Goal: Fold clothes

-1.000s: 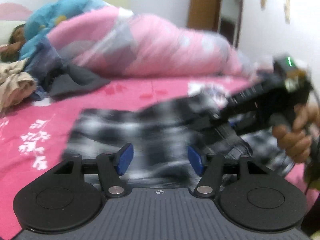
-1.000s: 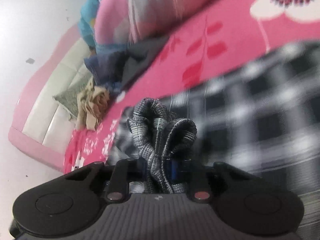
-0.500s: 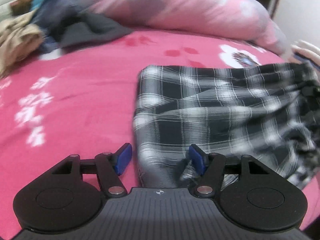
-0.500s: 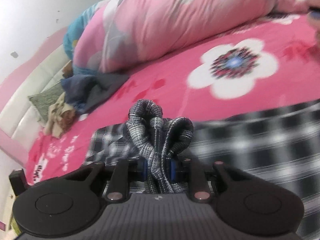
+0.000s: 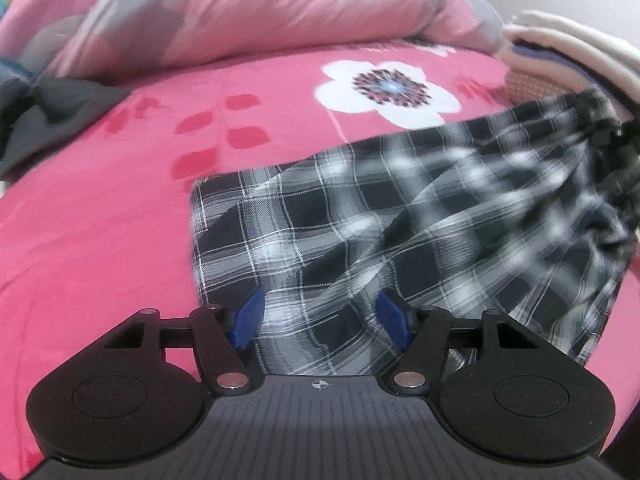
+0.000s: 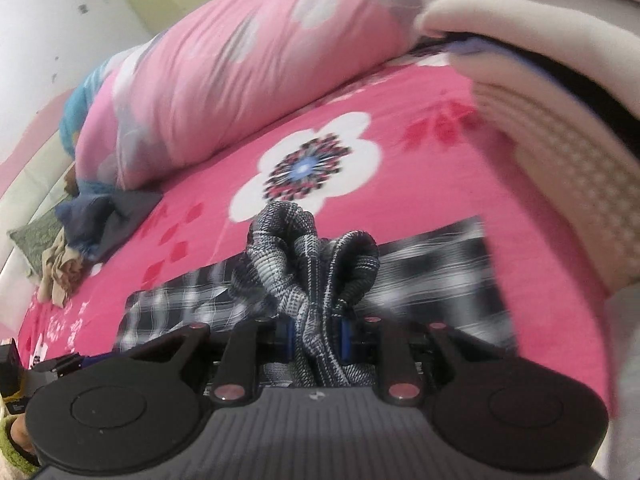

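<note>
A black-and-white plaid garment (image 5: 400, 232) lies spread on the pink flowered bedsheet (image 5: 100, 220). In the left wrist view my left gripper (image 5: 318, 318) is open, its blue pads either side of the garment's near edge without pinching it. The right gripper (image 6: 316, 338) is shut on a bunched fold of the plaid garment (image 6: 312, 248), which sticks up between its fingers. The rest of the cloth (image 6: 432, 264) trails blurred across the sheet behind it.
A big pink quilt (image 5: 240, 12) lies along the far side of the bed. A stack of folded cream and dark clothes (image 6: 552, 128) sits at the right. Dark and beige loose clothes (image 6: 80, 232) are heaped at the far left near the headboard.
The right gripper has carried its held fold rightward toward the folded stack. My left gripper has swung right and closer over the plaid garment's near edge.
</note>
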